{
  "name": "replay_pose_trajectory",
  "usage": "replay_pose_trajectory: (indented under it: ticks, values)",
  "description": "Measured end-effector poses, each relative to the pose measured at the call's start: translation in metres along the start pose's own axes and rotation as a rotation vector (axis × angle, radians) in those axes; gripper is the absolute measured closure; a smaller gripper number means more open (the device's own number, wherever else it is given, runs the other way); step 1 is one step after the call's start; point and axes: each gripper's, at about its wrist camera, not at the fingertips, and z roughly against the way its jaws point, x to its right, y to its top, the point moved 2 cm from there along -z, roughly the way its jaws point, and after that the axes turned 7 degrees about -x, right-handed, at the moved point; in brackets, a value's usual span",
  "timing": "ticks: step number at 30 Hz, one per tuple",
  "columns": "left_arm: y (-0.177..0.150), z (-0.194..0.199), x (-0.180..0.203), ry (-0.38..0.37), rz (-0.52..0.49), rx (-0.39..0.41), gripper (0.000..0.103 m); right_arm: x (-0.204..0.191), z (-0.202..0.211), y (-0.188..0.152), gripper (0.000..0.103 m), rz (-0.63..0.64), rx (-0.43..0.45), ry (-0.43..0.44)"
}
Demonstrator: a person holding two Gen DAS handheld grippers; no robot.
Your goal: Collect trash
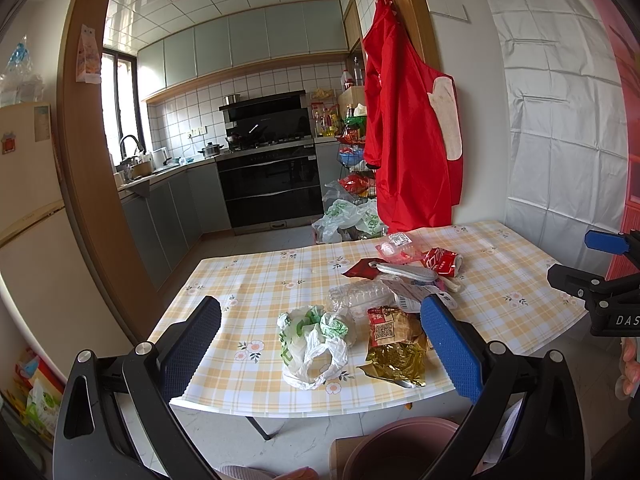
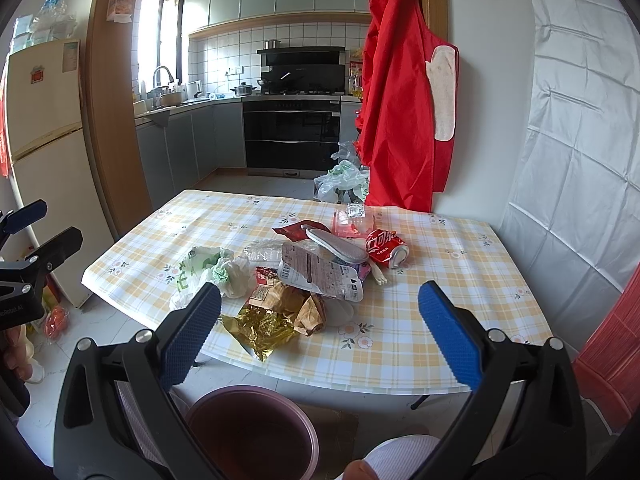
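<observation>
A pile of trash lies on the checked table [image 1: 248,280]: a white-green plastic bag [image 1: 312,340] [image 2: 208,270], a gold foil wrapper [image 1: 396,360] [image 2: 260,326], a brown snack bag [image 2: 288,300], a crushed clear bottle [image 1: 360,294], a printed white pouch [image 2: 320,272], a grey insole [image 2: 338,246], a red cola can [image 1: 440,262] [image 2: 386,248] and a pink clear tray [image 2: 354,220]. A purple bin [image 2: 252,428] [image 1: 400,448] stands on the floor before the table. My left gripper [image 1: 320,344] is open, empty, near the plastic bag. My right gripper [image 2: 320,320] is open, empty, near the table's front edge.
A red apron [image 1: 408,132] hangs on the door frame behind the table. Plastic bags [image 1: 348,220] sit on the floor by a rack. A fridge [image 2: 48,152] stands left. The kitchen with oven [image 1: 272,188] lies beyond. A white sheet covers the right wall.
</observation>
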Motion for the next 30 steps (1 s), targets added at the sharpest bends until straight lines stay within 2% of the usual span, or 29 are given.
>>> replay_pose_trajectory:
  ticks: [4,6,11,13,18,22,26,30]
  values:
    - [-0.002,-0.002,-0.002,-0.004,0.001,0.0,0.005,0.0,-0.001,-0.001,0.006,-0.004,0.0,0.001]
    - [-0.004,-0.004,-0.007,-0.029,0.012,0.003,0.005,-0.001,-0.005,-0.004,0.006,-0.017,-0.007,0.006]
    - [-0.019,-0.026,-0.031,-0.088,0.113,-0.001,0.005,0.004,-0.032,-0.016,0.006,-0.088,-0.041,0.05]
    - [-0.034,-0.044,-0.046,-0.093,0.168,-0.035,0.005,0.008,-0.047,-0.023,0.006,-0.125,-0.057,0.071]
    - [-0.071,-0.085,-0.064,-0.046,0.193,-0.151,0.005,0.008,-0.081,-0.036,0.006,-0.16,-0.106,0.101]
    - [-0.095,-0.114,-0.071,-0.086,0.244,-0.234,0.005,0.004,-0.105,-0.044,0.006,-0.164,-0.142,0.15]
    - [-0.101,-0.138,-0.073,-0.145,0.293,-0.287,0.005,0.003,-0.123,-0.049,0.006,-0.163,-0.163,0.163]
    - [-0.091,-0.165,-0.067,-0.186,0.318,-0.319,0.005,0.006,-0.139,-0.055,0.006,-0.154,-0.185,0.157]
